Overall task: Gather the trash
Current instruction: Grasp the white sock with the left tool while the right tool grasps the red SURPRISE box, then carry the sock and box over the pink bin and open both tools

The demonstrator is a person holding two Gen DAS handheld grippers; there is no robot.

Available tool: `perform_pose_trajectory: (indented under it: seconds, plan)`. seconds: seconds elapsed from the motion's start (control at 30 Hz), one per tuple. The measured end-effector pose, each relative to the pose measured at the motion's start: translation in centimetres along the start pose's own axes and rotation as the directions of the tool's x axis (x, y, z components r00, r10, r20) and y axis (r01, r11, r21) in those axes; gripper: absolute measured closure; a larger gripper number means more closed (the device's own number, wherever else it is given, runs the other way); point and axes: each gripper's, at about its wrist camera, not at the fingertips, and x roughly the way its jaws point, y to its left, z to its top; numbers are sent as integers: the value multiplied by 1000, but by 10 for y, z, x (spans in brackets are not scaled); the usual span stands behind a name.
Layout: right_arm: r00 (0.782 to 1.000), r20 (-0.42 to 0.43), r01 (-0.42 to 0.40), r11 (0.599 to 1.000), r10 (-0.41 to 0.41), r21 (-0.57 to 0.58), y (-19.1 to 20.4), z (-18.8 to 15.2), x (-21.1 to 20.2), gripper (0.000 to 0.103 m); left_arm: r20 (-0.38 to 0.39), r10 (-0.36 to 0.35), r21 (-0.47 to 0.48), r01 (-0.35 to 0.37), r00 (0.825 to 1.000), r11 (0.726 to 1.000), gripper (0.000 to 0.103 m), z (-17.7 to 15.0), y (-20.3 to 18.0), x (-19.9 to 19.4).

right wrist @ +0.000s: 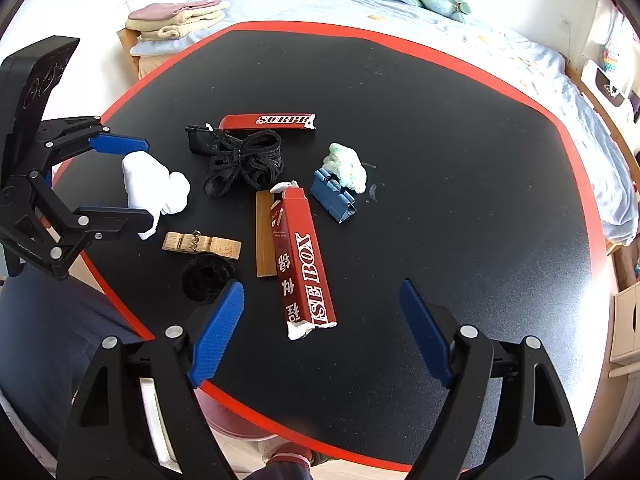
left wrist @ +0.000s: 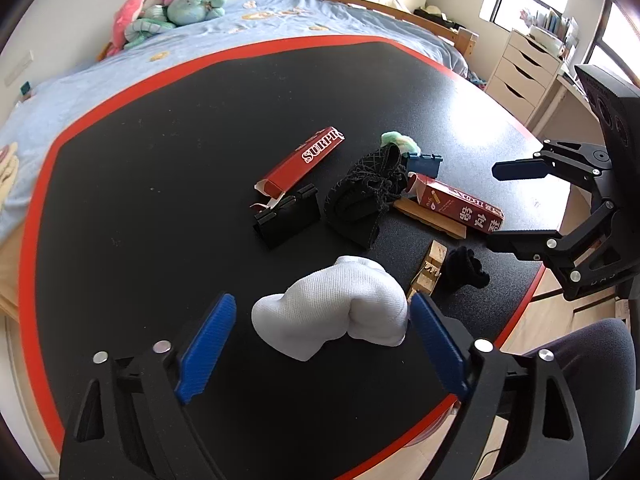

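A black table with a red rim (left wrist: 120,92) holds the clutter. My left gripper (left wrist: 320,312) is open around a white crumpled cloth (left wrist: 332,308), a finger on each side; it also shows in the right wrist view (right wrist: 136,184) beside the cloth (right wrist: 154,186). My right gripper (right wrist: 322,300) is open and empty, just above the near end of a torn red box (right wrist: 302,256); it shows in the left wrist view (left wrist: 500,204) near that box (left wrist: 456,206). A second torn red box (left wrist: 308,160) lies farther back. A pale green crumpled wad (right wrist: 348,166) sits by a blue clip (right wrist: 334,196).
Black netting (right wrist: 244,162), a black binder clip (left wrist: 286,214), a wooden strip (right wrist: 264,236), a wooden clothespin (right wrist: 202,244) and a black fuzzy ball (right wrist: 208,276) lie among the boxes. A bed with plush toys (left wrist: 172,8) stands behind the table; white drawers (left wrist: 520,72) stand at the right.
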Motion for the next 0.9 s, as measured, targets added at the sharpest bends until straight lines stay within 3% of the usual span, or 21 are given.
perform_pose_trajectory:
  seconds: [0.43, 0.53, 0.9]
  plan:
    - [1000, -1, 1, 1000, -1, -23, 2, -1, 10, 79, 3, -6, -17, 6, 1000, 1000, 73, -3, 3, 0]
    - [1000, 12, 1, 1000, -1, -8, 0, -4, 7, 80, 11, -10, -32, 11, 1000, 999, 78, -3, 3, -3]
    - [996, 91, -4, 998, -2, 65, 7, -13, -32, 81, 61, -20, -55, 23, 998, 998, 79, -4, -3, -29]
